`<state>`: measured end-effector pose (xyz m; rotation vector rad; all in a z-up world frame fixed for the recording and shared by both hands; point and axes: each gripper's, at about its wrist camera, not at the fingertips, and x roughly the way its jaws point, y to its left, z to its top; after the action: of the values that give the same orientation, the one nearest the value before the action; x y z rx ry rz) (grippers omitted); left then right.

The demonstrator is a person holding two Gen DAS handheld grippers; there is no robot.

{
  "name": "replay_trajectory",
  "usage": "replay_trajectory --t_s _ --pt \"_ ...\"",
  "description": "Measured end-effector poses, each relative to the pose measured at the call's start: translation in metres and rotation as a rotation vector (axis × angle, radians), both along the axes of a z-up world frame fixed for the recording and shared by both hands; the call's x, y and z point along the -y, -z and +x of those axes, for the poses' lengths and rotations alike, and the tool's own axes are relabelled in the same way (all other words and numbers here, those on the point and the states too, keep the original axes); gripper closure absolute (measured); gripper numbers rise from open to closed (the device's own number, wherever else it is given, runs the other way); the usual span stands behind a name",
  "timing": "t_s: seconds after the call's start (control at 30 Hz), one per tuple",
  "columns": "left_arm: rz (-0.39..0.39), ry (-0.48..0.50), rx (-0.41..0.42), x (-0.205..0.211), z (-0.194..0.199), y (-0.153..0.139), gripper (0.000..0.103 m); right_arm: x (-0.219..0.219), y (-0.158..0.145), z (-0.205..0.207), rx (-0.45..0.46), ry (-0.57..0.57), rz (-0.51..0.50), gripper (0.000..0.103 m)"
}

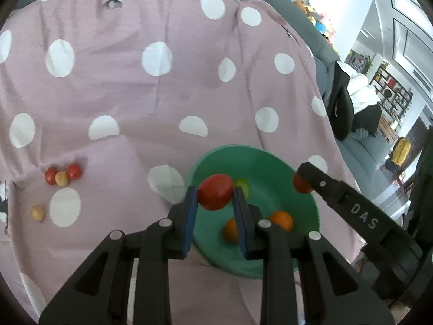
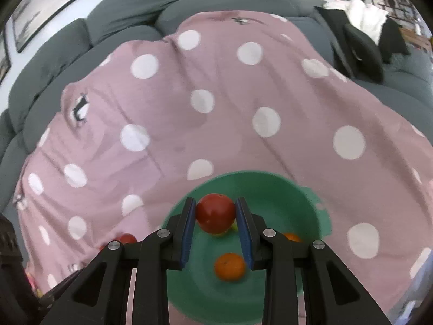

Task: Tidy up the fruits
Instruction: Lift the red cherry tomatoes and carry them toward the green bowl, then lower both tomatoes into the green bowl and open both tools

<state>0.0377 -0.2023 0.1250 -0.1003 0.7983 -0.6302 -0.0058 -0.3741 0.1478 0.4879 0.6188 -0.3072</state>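
A green bowl [image 1: 270, 168] sits on a pink polka-dot blanket; it also shows in the right wrist view [image 2: 284, 189]. My left gripper [image 1: 215, 192] is shut on a red tomato [image 1: 215, 191] over the bowl's left rim. My right gripper [image 2: 216, 212] is shut on a red tomato [image 2: 215, 212] above the bowl; it shows in the left view [image 1: 304, 182] at the bowl's right rim. Two oranges [image 1: 281, 220] and a yellow-green fruit [image 1: 242, 185] lie in the bowl. An orange [image 2: 229, 266] lies below my right gripper.
Two small red fruits and a yellow one [image 1: 62, 176] cluster on the blanket at left, another yellow one [image 1: 38, 213] below them. A grey sofa [image 2: 121, 8] backs the blanket. A black cushion [image 1: 342, 108] lies at right.
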Motion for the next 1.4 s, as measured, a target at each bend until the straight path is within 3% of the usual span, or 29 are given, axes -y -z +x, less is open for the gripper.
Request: replay_trajectory --t_s 0.4,1.4 --pt "0.028 0.063 -0.021 0.034 -0.001 0.008 0.077 0.027 0.014 -0.004 -0.069 0.089 -0.001 0.071" --pt "0.134 0.110 -0.095 0.067 0.005 0.039 0.076 0.036 0.039 0.006 -0.201 0.114 -0.015 0.071"
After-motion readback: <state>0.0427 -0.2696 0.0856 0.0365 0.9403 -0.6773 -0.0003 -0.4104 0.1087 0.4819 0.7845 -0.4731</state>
